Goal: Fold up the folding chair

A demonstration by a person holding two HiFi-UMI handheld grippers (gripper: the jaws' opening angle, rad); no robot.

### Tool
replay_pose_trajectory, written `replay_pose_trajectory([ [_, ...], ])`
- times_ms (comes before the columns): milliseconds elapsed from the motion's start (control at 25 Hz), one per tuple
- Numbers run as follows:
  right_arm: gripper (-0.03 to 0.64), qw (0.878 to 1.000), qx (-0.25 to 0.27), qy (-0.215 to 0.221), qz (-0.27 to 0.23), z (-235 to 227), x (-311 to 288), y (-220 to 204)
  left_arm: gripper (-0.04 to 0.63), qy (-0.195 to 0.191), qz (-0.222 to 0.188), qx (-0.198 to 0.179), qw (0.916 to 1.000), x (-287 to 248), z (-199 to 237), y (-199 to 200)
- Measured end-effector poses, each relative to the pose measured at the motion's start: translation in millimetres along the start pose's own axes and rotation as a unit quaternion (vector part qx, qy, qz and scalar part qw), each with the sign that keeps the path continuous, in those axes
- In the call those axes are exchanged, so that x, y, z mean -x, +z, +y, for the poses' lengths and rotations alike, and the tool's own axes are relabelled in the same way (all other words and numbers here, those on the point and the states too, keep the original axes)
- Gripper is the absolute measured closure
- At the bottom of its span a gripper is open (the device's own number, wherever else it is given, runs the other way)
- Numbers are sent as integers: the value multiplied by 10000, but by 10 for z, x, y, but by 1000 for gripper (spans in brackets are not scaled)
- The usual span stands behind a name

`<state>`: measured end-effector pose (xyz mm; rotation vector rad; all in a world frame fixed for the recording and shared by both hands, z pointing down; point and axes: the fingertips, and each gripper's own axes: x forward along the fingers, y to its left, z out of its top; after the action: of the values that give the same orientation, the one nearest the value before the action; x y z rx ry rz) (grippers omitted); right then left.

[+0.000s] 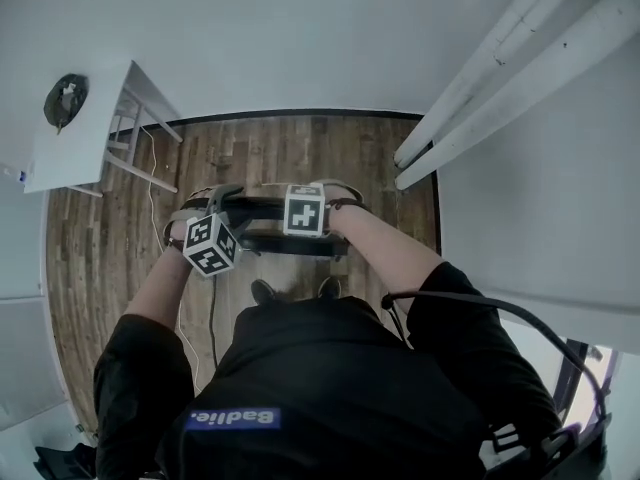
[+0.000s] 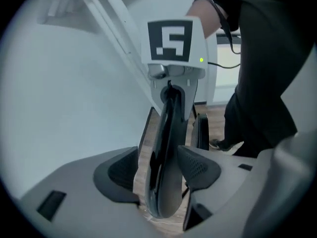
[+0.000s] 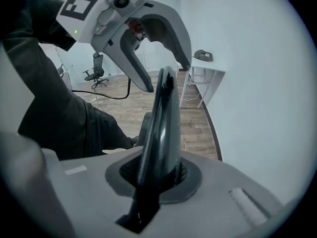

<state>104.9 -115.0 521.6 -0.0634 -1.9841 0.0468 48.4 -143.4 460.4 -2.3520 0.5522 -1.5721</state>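
Gripping fingers (image 3: 190,177), right gripper (image 3: 156,175): clamped on the thin glossy top edge of the folding chair (image 3: 161,118). This looks like the only firm hold on it.
Open fingers (image 2: 200,167), left gripper (image 2: 163,172): standing apart, astride the same chair edge further along. A gap shows beside at least one pad, so there is no squeeze.
Folding chair (image 1: 270,205): black and seen edge-on, it looks folded nearly flat. Its top edge is held in front of the person's waist, and its lower end hangs over the wooden floor (image 1: 300,153). Whether it rests on the floor cannot be told.
Risk, slipping: with one grip on a smooth edge, the chair could swing about the right fingers or slide down through them.
Risk, reopening: if the seat is not fully shut, a swing could let the panels drop apart, jolting the hold loose.
Risk, feet: the person's shoes (image 1: 263,290) sit just below the chair on its near side. A dropped chair would likely land by them.
Risk, cable: a white cable (image 1: 152,173) trails on the floor left of the chair, where a swinging leg might snag it.
Worktop (image 1: 75,158): white, well to the far left of the chair, and probably beyond any fall.
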Motion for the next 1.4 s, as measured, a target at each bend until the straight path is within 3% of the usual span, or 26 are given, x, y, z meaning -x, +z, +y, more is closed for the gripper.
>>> replay_pose_trajectory([
  [200,572,10000,-10,-9,23,14,-12,-6,362,-749,332,-570,9950,-261,-103,-182],
  [360,572,10000,-30,24,60,46,-34,2,366,-1795,868,-946,9753,-468,-358,-532],
  [440,572,9999,-77,51,78,80,-50,36,474,-2080,701,-889,9715,-446,-401,-551],
  [600,575,9994,-195,70,285,60,-68,57,541,-2593,446,-654,9625,-352,-414,-542],
  [1000,579,9978,-309,-79,578,-473,99,573,543,-2539,45,-598,9654,-146,250,-794],
  [1400,578,9982,-127,-238,537,-1412,240,1073,543,-2310,203,-582,9710,-141,1300,-1071],
])
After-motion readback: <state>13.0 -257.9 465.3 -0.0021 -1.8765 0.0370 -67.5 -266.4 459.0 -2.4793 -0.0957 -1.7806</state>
